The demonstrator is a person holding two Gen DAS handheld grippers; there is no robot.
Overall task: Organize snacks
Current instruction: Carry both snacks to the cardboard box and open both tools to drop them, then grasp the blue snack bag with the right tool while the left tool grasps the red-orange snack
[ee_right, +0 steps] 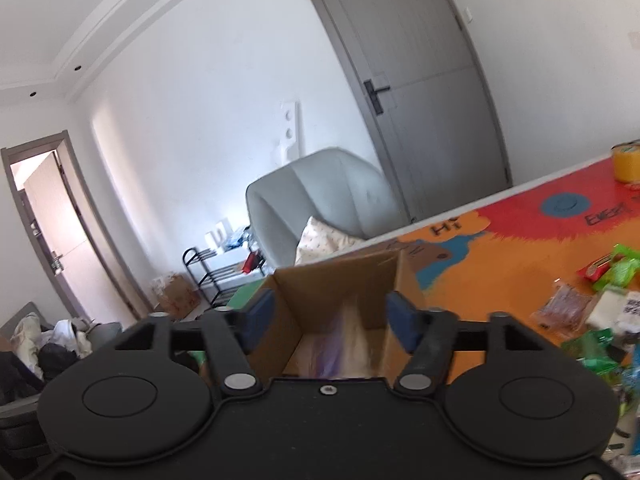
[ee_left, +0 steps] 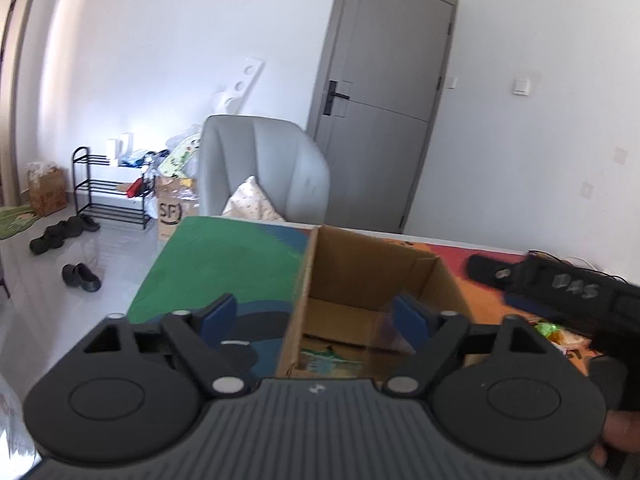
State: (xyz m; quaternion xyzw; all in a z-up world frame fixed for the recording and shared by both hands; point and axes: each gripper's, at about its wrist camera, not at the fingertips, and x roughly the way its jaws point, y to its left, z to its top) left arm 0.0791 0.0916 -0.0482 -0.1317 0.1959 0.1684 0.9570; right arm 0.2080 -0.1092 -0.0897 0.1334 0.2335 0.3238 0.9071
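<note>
An open cardboard box [ee_left: 360, 276] stands on the colourful table mat [ee_left: 224, 256]. A green snack packet [ee_left: 324, 358] lies on its floor. My left gripper [ee_left: 316, 318] is open and empty, straddling the box's left wall. My right gripper [ee_right: 330, 318] is open above the same box [ee_right: 340, 280]; a blurred pale and purple packet [ee_right: 344, 344] shows in the box between its fingers, free of the pads. Several loose snack packets [ee_right: 600, 308] lie on the mat to the right. The right gripper's body [ee_left: 560, 288] shows in the left wrist view.
A grey armchair [ee_left: 264, 168] with a cushion stands behind the table. A grey door [ee_left: 384, 96] is behind it. A yellow tape roll [ee_right: 626, 162] sits at the table's far right. A shoe rack [ee_left: 108, 188], an SF box and shoes are on the floor at left.
</note>
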